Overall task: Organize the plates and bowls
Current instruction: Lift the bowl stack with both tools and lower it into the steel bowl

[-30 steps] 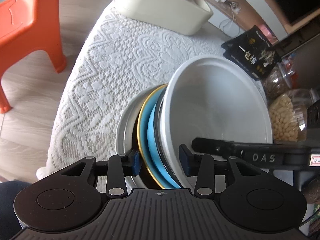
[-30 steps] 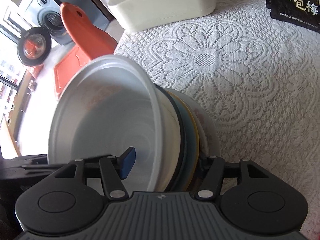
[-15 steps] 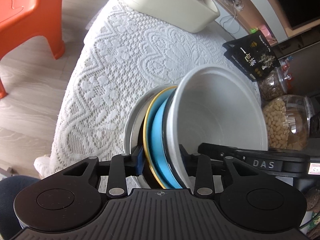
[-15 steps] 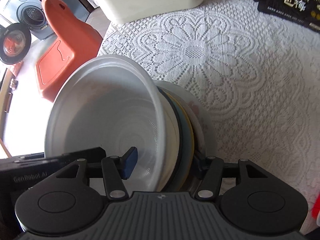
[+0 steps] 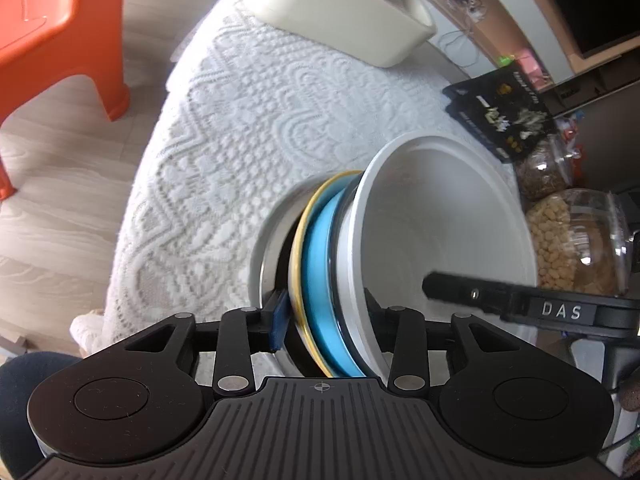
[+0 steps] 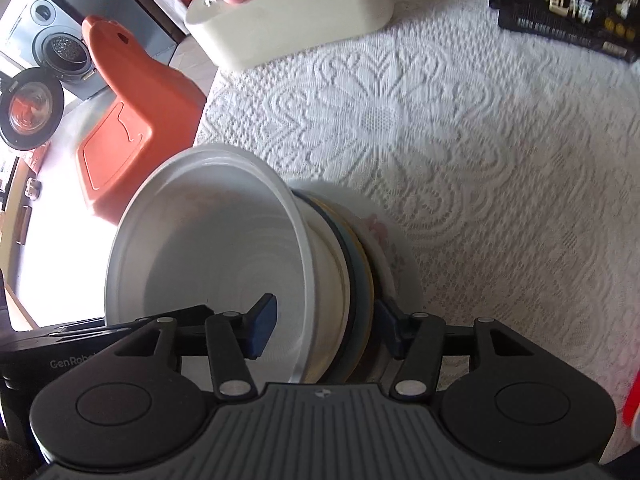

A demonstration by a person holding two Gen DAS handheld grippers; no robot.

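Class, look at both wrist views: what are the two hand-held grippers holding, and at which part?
Both clamp the stack of plates and bowls at its near rims: left hand-held gripper, right hand-held gripper.

A desk (image 6: 500,168) under white lace cloth (image 5: 248,120) carries a cream tub (image 6: 296,28), dark packet (image 6: 568,8) and nut jars (image 5: 576,248) beyond the hand-held gripper (image 6: 324,320).
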